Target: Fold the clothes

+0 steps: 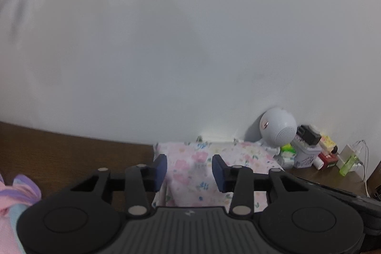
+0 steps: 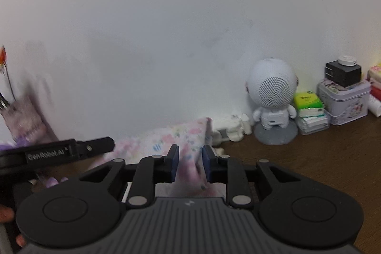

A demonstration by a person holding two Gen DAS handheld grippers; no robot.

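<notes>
A floral cloth [image 1: 190,166], white with pink and blue flowers, lies on the brown table [image 1: 59,151] against the white wall. In the left wrist view my left gripper [image 1: 189,171] stands over it. A raised fold of the cloth runs between the blue pads [image 1: 160,170], which do not visibly pinch it. In the right wrist view my right gripper [image 2: 190,164] has its pads close together, with a bunched part of the floral cloth [image 2: 166,137] squeezed between them. The left gripper's black body [image 2: 71,151] reaches in from the left, over the same cloth.
A white astronaut figure [image 2: 272,92] stands at the wall to the right. Beside it are tissue packs [image 2: 309,106], a flowered tin [image 2: 345,101] and small bottles. A pink and purple striped cloth [image 1: 16,189] lies at the left. A person's hand [image 2: 6,214] shows at the lower left.
</notes>
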